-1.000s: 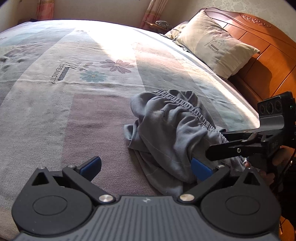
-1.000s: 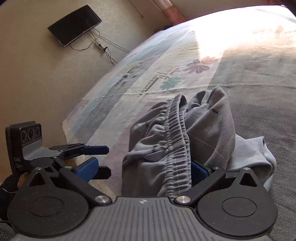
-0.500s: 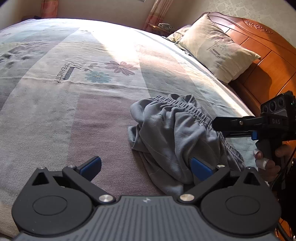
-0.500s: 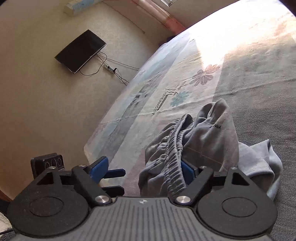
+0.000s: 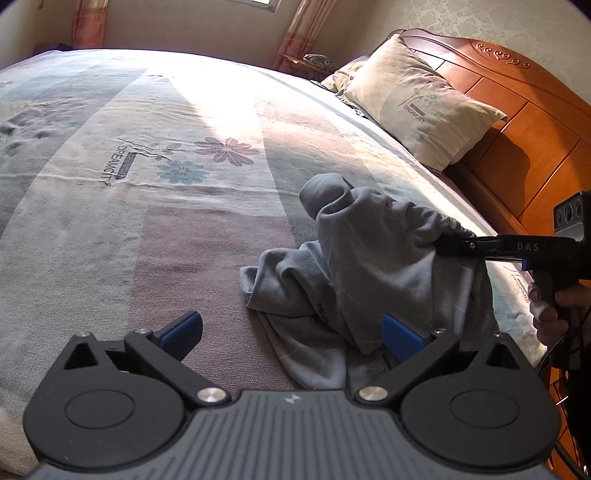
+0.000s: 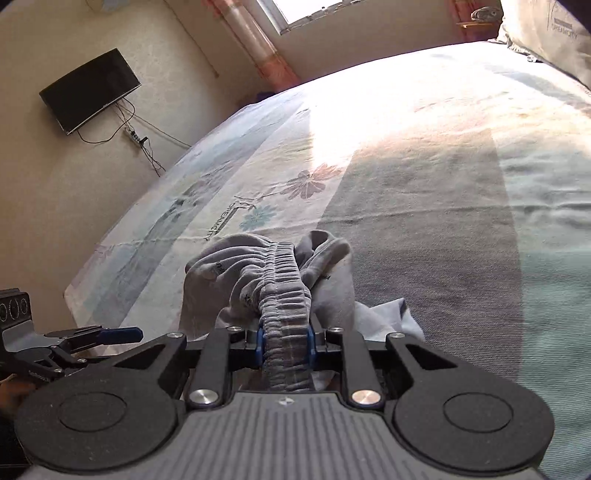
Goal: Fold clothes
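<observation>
right gripper point(image 6: 284, 341) clamps grey shorts point(image 6: 273, 280) waistband; bedspread point(image 6: 424, 192) lies open beyond.

A big bed point(image 5: 155, 236) fills the room. Its cover has pale green, grey and cream patches, with printed flowers point(image 5: 225, 151) and the word DREAMCITY. Bright sun falls across the middle of the bed. A cream pillow point(image 5: 417, 107) leans on a shiny orange-brown wooden headboard point(image 5: 517, 129). Beyond the pillow stands a small bedside stand point(image 5: 310, 62) with something on it, too small to tell. Pink and cream curtains point(image 6: 258, 44) hang beside a window point(image 6: 310, 11). A flat black TV point(image 6: 90, 90) hangs on a beige wall point(image 6: 48, 184), and thin black wires point(image 6: 147, 147) dangle under it.
</observation>
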`<state>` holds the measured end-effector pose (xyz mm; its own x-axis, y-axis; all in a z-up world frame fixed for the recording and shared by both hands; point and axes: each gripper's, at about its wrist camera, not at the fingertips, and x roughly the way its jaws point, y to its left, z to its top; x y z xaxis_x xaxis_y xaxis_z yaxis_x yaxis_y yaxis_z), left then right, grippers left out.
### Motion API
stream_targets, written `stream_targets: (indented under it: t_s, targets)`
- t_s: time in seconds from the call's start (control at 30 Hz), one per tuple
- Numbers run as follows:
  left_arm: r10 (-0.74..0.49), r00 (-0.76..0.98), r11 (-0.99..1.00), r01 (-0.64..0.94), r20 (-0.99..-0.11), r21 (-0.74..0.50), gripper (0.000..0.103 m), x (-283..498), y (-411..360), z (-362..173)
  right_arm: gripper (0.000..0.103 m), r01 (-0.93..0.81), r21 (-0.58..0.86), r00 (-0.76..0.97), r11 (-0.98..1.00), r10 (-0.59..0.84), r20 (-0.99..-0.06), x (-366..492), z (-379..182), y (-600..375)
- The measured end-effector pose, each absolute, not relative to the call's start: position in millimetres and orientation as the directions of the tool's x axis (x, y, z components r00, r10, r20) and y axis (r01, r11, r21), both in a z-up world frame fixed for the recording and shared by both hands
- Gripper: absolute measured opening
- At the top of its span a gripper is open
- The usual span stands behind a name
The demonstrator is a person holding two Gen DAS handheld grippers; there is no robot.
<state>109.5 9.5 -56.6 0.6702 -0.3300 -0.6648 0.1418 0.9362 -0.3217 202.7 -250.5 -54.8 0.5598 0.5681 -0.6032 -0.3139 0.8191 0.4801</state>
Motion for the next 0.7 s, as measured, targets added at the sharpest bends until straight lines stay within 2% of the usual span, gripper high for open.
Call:
stream_targets:
  t_s: [0.27, 0.47, 0.63, 0.7]
  targets:
    - [-0.343, 0.667, 0.935, 0.176, -0.661, -0.308, 0.102, 112, -5, -52, 0.024, -0.107, 0.298, 0.726, 0.949, 0.279, -0.629, 197, -22, -326]
    - [-0.350, 0.653, 0.934, 0.189, -0.671, -0.304, 0.102, 113, -13, -54, 0.024, -0.038, 0.223, 0.612, 0.974, 0.199, -0.765, 189, -60, -345]
    - [-0.349, 0.646, 0.935, 0.196, -0.679, -0.294, 0.102, 116, -16, -54, 0.029, 0.004, 0.155, 0.489, 0.988, 0.133, -0.862, 181, -95, -359]
    - [-0.346, 0.646, 0.937, 0.194, -0.681, -0.292, 0.102, 117, -16, -54, 0.037, -0.004, 0.160, 0.476, 0.987, 0.142, -0.868, 173, -93, -362]
